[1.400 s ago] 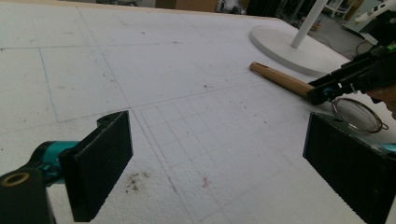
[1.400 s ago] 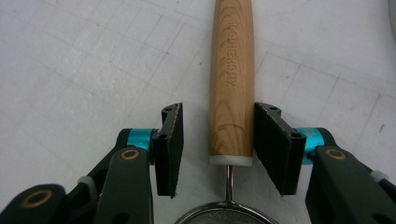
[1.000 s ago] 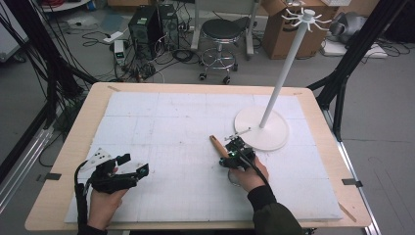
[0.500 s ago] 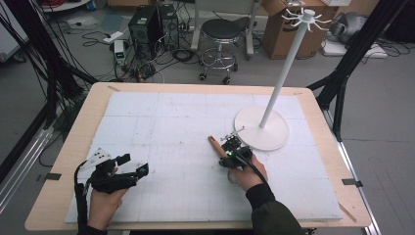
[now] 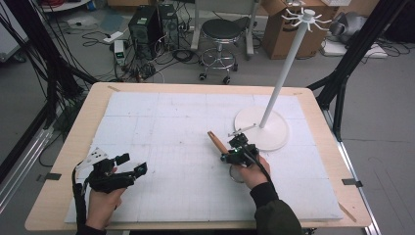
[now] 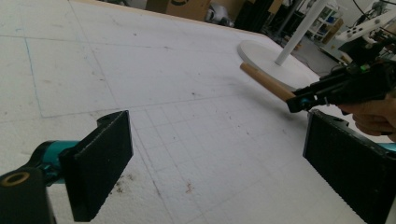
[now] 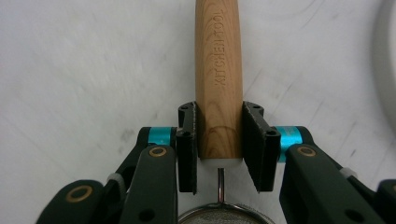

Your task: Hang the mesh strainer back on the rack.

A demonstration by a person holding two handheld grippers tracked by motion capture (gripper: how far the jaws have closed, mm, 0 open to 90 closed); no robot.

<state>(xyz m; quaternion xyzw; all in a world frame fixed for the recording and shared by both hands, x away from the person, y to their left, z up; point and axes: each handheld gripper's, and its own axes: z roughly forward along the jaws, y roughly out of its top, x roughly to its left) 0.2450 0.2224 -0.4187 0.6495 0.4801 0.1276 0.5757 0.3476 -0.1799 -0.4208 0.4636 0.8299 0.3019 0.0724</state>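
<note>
A wooden desk with a white gridded mat fills the middle of the high view. Right of the middle, the right gripper has its fingers clamped on both sides of a wooden handle marked "KITCHENTOOL". A round mesh strainer shows below the fingers. At lower left, the left gripper rests with fingers wide apart, holding nothing.
</note>
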